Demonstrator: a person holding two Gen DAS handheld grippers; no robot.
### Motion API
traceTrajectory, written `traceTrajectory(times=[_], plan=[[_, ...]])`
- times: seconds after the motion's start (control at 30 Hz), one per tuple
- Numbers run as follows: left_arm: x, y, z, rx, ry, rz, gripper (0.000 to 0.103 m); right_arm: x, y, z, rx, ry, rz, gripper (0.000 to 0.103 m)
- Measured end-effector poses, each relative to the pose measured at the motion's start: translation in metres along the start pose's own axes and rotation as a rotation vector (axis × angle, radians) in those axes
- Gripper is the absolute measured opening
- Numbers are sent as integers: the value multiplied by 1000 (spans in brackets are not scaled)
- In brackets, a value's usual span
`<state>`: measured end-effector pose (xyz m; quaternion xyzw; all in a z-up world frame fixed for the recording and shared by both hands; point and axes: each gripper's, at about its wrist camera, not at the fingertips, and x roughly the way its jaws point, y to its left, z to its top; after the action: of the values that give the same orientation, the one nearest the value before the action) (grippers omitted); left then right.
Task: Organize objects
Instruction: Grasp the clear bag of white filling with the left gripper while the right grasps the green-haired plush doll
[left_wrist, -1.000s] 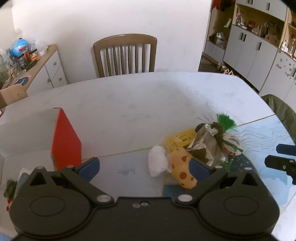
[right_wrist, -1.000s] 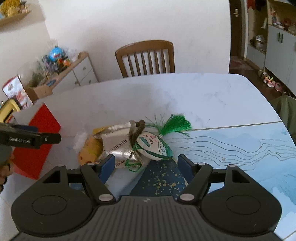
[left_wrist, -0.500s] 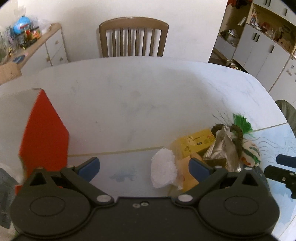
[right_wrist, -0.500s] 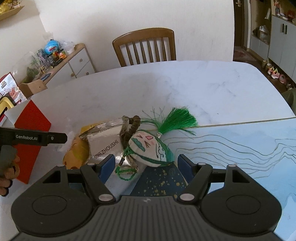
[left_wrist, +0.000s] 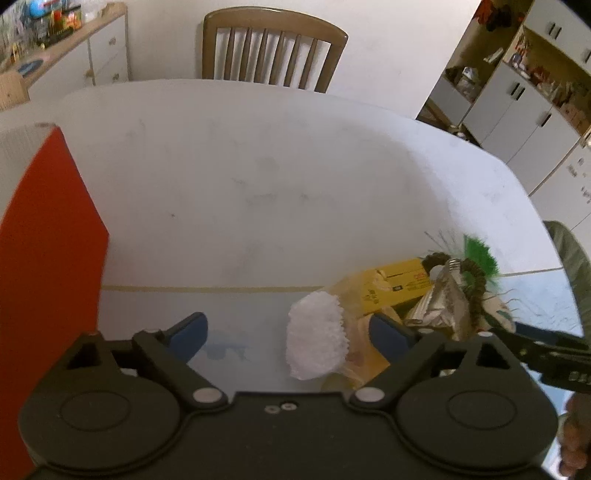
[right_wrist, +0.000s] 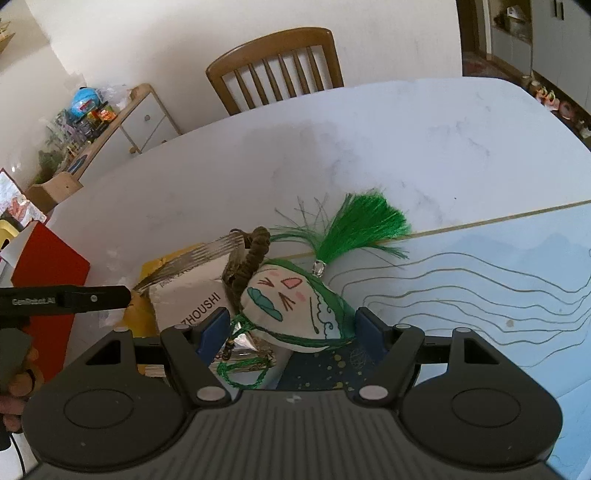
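Green-tasselled cloth sachet (right_wrist: 295, 314) lay between spread jaws of right gripper (right_wrist: 291, 326); left gripper (left_wrist: 291, 332) likewise spread, near white puff (left_wrist: 316, 341).

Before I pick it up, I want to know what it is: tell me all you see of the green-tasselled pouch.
The pouch is a small, padded, cream cloth sachet with a drawn cartoon face, green cord edging, a bead and a green tassel pointing away. It lies flat on the table, leaning against the silver foil packet, between the open fingers of the right gripper, not gripped.
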<state>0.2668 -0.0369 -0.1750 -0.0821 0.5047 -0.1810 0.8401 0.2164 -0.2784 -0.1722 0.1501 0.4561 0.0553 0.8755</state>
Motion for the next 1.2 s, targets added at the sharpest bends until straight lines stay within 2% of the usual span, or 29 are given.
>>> traceTrajectory(times=[0.13, 0.2, 0.23, 0.3, 0.37, 0.5, 0.7, 0.73, 0.9, 1.07, 1.2], plan=[[-1, 2, -1, -24, -4, -54, 72, -1, -1, -1, 7, -6, 9, 75], [-2, 2, -1, -35, -5, -69, 57, -1, -1, -1, 6, -5, 12, 75], [-2, 3, -1, -41, -4, -76, 53, -1, -1, -1, 5, -6, 14, 75], [-1, 3, -1, -46, 1, -76, 40, -2, -1, -2, 3, -9, 14, 74], [-1, 1, -3, -40, -1, -65, 40, -2, 0, -3, 1, -6, 12, 72], [-1, -1, -3, -22, -4, -53, 26, -3, 3, -5, -13, -7, -7, 64], [-8, -7, -6, 27, -22, -8, 24, -11, 7, -7, -21, -31, -24, 55], [-9, -8, -6, 30, -25, -6, 24, -14, 7, -7, -24, -39, -25, 44], [-22, -7, -7, 35, -38, -12, 24, -22, 8, -8, -39, -52, -30, 38], [-32, -6, -10, 36, -38, -9, 24, -35, 11, -10, -82, -82, -49, 18], [-44, -6, -12, 41, -45, -21, 24, -47, 11, -15, -106, -92, -55, 10]])
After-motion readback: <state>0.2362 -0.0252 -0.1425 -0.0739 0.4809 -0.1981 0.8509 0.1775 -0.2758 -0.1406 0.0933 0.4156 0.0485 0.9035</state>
